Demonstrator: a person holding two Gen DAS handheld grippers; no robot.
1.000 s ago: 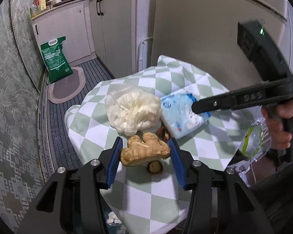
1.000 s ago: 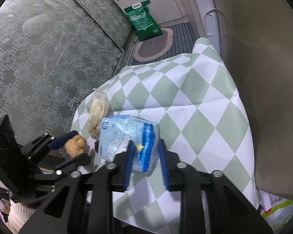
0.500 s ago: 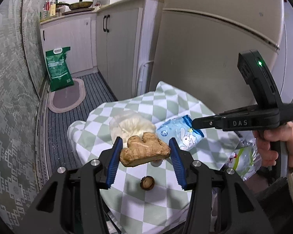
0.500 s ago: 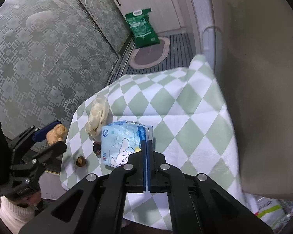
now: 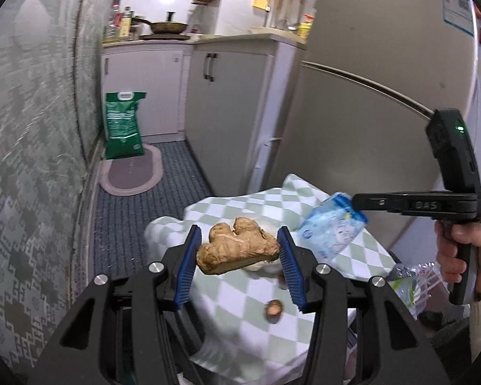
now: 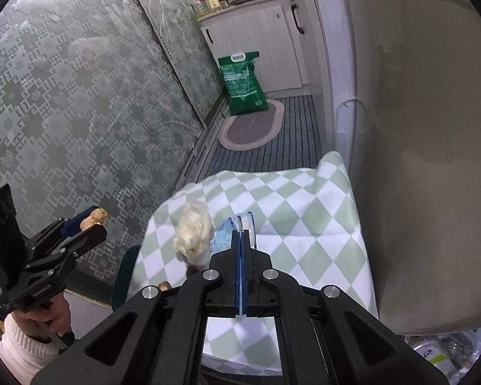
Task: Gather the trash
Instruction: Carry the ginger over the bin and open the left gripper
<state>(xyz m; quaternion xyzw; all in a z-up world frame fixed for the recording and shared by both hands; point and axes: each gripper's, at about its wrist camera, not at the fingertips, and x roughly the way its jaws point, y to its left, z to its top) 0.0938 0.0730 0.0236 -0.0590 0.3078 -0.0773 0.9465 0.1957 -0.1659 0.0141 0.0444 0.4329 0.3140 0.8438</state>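
My left gripper [image 5: 239, 264] is shut on a knobbly piece of ginger [image 5: 237, 250] and holds it high above the green-and-white checked tablecloth [image 5: 256, 327]. It also shows in the right wrist view [image 6: 93, 221] at the left. My right gripper [image 6: 242, 237] is shut on the edge of a blue plastic wrapper [image 6: 227, 235], lifted off the cloth; the wrapper hangs from it in the left wrist view [image 5: 332, 227]. A crumpled white plastic bag [image 6: 194, 232] and a small brown nut [image 5: 273, 308] lie on the cloth.
A fridge [image 5: 368, 112] stands right behind the table. A clear bag with packaging [image 5: 410, 284] sits low at the right. A green sack [image 5: 123, 125] and an oval mat [image 5: 131, 173] are on the floor by the cabinets. A patterned glass wall [image 6: 64, 112] runs along the left.
Both grippers have risen well above the table. The right gripper closed flat on the blue wrapper and lifted it; the ginger stays in the left gripper.
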